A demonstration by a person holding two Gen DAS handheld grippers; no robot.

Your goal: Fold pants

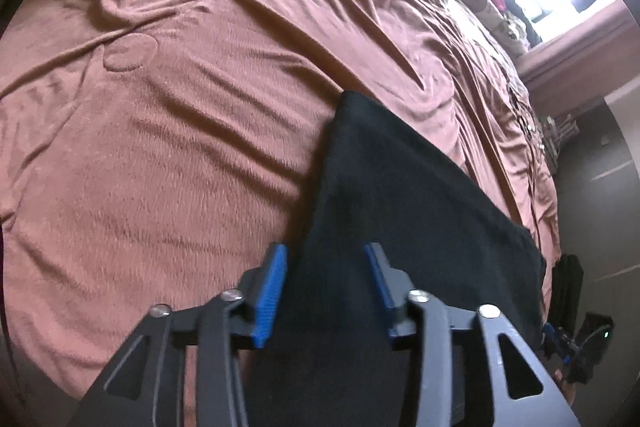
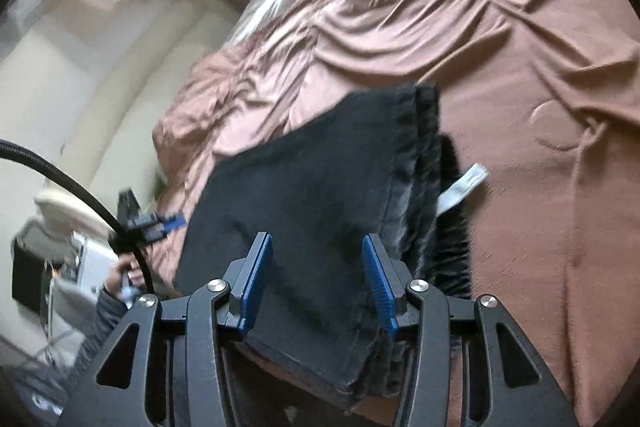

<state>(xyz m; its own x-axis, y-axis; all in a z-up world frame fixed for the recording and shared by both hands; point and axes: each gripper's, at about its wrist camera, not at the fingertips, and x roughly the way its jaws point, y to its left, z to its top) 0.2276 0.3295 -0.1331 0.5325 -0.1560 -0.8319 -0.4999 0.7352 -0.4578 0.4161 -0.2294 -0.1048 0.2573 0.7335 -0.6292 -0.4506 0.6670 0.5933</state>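
We have the black pants [image 2: 320, 187] folded compactly on the bed [image 1: 160, 147]; both grippers' fingers [image 1: 272, 291] [image 2: 256, 283] spread, gripping nothing.

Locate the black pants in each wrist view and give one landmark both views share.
Left wrist view: black pants fill the lower centre-right, running up from between the left tool fingers.
Right wrist view: the pants lie centre, folded, under the right tool, white tag at their right edge.
Shared landmark: the wrinkled brown bedspread.
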